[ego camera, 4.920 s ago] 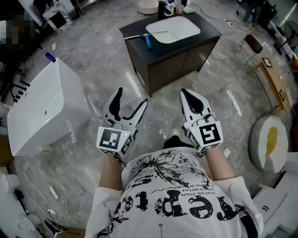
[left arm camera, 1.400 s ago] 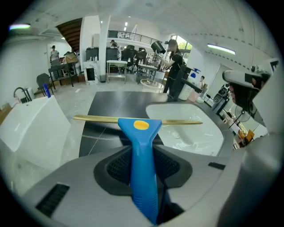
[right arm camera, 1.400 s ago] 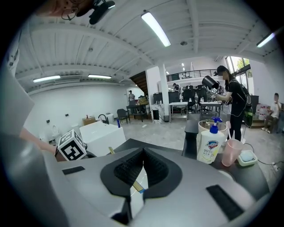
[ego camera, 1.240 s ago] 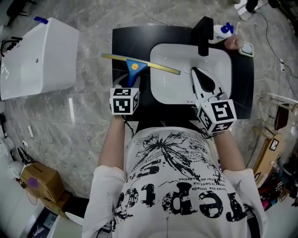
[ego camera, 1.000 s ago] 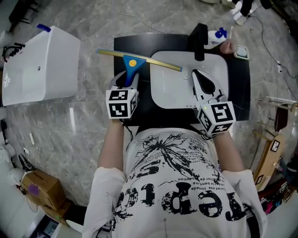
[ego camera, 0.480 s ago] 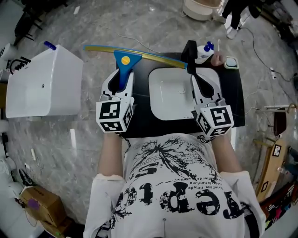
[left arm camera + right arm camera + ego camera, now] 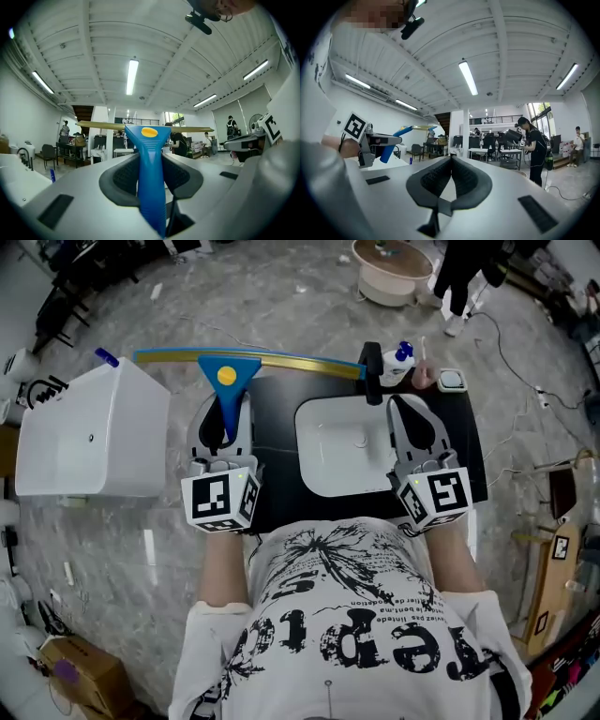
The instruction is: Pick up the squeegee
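Observation:
The squeegee (image 7: 228,381) has a blue handle and a long yellow blade; it hangs in the air above the left end of the black cabinet (image 7: 281,427). My left gripper (image 7: 225,413) is shut on the handle and points level. In the left gripper view the blue handle (image 7: 150,178) runs between the dark pads, and the blade (image 7: 140,125) lies crosswise beyond them. My right gripper (image 7: 405,409) hovers over the white sink (image 7: 342,442), shut with nothing in it; in its own view the pads (image 7: 440,180) meet at the tips. That view also shows the held squeegee (image 7: 389,145) at left.
A black faucet (image 7: 372,357) and a blue-capped bottle (image 7: 398,357) stand at the back of the sink. A white tub-like unit (image 7: 89,442) sits on the floor to the left. A person (image 7: 464,273) stands beyond the cabinet, and cables trail across the marble floor.
Both grippers have risen. The squeegee has come up off the cabinet top in the left gripper and now sits level in the air, farther from the counter.

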Demonstrator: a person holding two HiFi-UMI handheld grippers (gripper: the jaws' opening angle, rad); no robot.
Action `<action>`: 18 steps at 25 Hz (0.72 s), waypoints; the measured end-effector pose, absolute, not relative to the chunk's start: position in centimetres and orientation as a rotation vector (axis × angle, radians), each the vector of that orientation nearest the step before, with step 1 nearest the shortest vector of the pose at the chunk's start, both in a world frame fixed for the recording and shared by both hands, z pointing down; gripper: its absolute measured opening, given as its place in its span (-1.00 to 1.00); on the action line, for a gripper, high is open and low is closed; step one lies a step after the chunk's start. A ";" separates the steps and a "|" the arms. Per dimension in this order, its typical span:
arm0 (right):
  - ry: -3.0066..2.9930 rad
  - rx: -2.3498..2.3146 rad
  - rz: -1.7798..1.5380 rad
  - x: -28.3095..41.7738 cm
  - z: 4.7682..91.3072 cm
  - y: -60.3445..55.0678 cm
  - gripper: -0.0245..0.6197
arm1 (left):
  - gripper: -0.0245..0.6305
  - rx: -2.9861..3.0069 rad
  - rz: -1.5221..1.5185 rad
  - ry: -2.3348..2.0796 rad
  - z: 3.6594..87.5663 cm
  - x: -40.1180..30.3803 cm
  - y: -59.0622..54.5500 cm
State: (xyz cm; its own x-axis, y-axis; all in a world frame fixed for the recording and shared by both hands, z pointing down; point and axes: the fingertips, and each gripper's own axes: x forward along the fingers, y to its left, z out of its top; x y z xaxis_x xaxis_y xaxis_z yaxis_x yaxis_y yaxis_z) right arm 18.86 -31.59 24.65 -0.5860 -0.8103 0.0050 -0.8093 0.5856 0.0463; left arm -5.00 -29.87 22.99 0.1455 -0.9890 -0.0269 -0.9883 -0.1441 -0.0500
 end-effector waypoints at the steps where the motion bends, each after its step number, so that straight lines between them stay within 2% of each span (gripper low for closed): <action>1: -2.772 1.422 -0.075 19.0 24.4 -31.4 -0.88 | -0.50 -2.334 -0.016 2.010 22.8 -4.9 -29.7; 18: -2.724 1.435 -0.105 19.6 24.6 -31.2 -0.89 | -0.50 -2.342 -0.088 1.974 23.2 -3.4 -29.7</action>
